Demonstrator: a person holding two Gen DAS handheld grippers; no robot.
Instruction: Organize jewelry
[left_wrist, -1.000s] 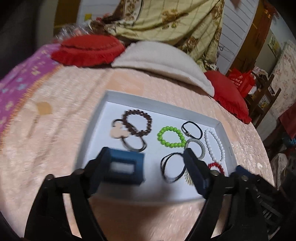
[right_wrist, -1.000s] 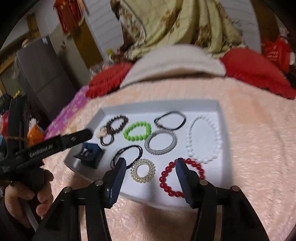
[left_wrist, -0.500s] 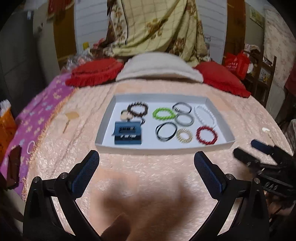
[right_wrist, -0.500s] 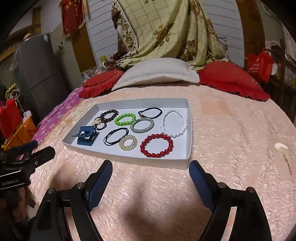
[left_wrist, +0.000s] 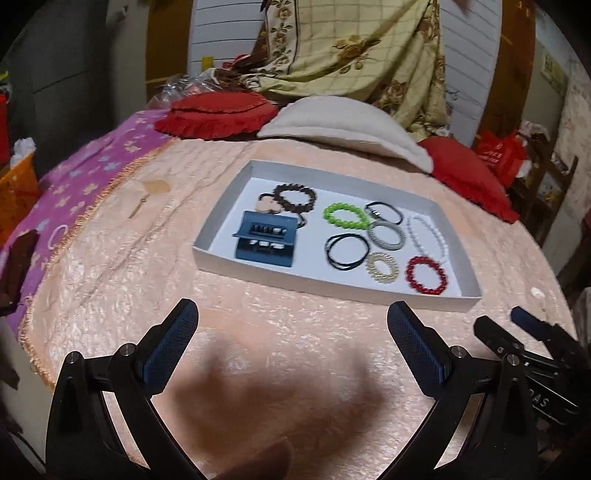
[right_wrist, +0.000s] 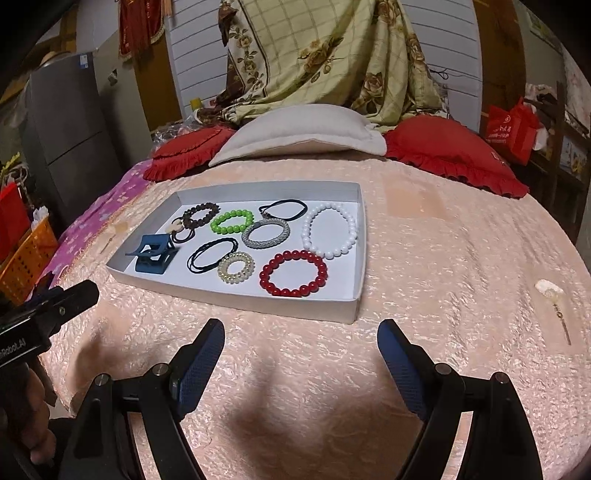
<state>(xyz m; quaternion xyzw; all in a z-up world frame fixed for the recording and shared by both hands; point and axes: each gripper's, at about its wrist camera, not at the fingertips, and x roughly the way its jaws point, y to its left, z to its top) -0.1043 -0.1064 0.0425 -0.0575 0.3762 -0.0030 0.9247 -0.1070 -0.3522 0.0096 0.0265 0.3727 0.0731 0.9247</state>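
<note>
The left gripper (left_wrist: 291, 332) hangs over the peach bedspread (left_wrist: 122, 266) short of the tray, its jaws spread wide with nothing between them; they have just been opening. Ahead of it the shallow white tray (left_wrist: 295, 282) lies on the bed. At the tray's left end the blue hair claw (left_wrist: 265, 243) sits inside, with a dark brown bead bracelet (left_wrist: 294, 196) and a pale charm on a hair tie just behind it. Moving right come the green bead bracelet (right_wrist: 232, 222), a doubled black hair tie (right_wrist: 211, 254), a gold spiral tie (right_wrist: 236, 267), a grey braided ring (right_wrist: 265, 234) and a black cord (right_wrist: 283, 207), then the red bead bracelet (right_wrist: 293, 272) and the white bead bracelet (right_wrist: 330, 230) near the right wall. The right gripper (right_wrist: 301, 354) also hovers over the bedspread before the tray's near wall, jaws released and empty, and these too have just been opening. Farther right, a small pale hairpin (right_wrist: 552, 291) lies alone on the bedspread, well apart from the tray; another small piece (left_wrist: 147, 192) lies off to the tray's left. I judge the sorting nearly done, with both tools drawn back between picks. If those 2 strays belong in the tray, the next move calls for a reach to the side and a low, narrow pinch on a thin thing lying flat on soft fabric.
</note>
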